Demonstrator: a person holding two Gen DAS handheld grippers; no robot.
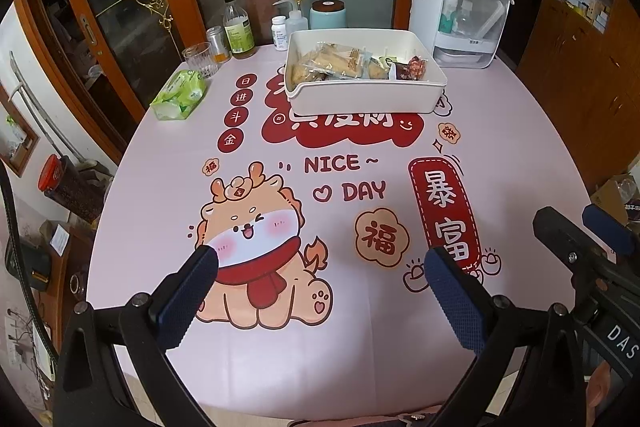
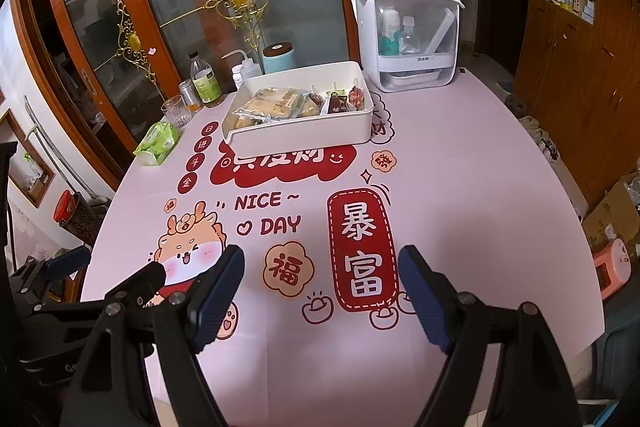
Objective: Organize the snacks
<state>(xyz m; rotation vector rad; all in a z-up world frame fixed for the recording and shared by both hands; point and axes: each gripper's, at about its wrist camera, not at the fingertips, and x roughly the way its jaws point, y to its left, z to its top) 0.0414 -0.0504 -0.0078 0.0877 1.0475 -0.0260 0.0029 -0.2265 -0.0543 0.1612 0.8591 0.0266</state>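
A white rectangular bin (image 1: 362, 95) stands at the far middle of the pink printed table and also shows in the right wrist view (image 2: 304, 135). It holds several wrapped snacks: pale biscuit packs (image 1: 332, 65) (image 2: 276, 105) on the left, dark red packs (image 1: 416, 69) (image 2: 346, 101) on the right. My left gripper (image 1: 320, 267) is open and empty, low over the table's near edge. My right gripper (image 2: 322, 267) is open and empty beside it, and its tip shows at the right of the left wrist view (image 1: 588, 231). Both are far from the bin.
A green tissue pack (image 1: 180, 95), a ribbed glass (image 1: 200, 59), bottles (image 1: 239, 29) and a teal canister (image 1: 327, 13) line the table's far left. A white lidded organiser box (image 1: 460, 15) stands at the far right. Wooden cabinets (image 2: 580, 67) are to the right of the table.
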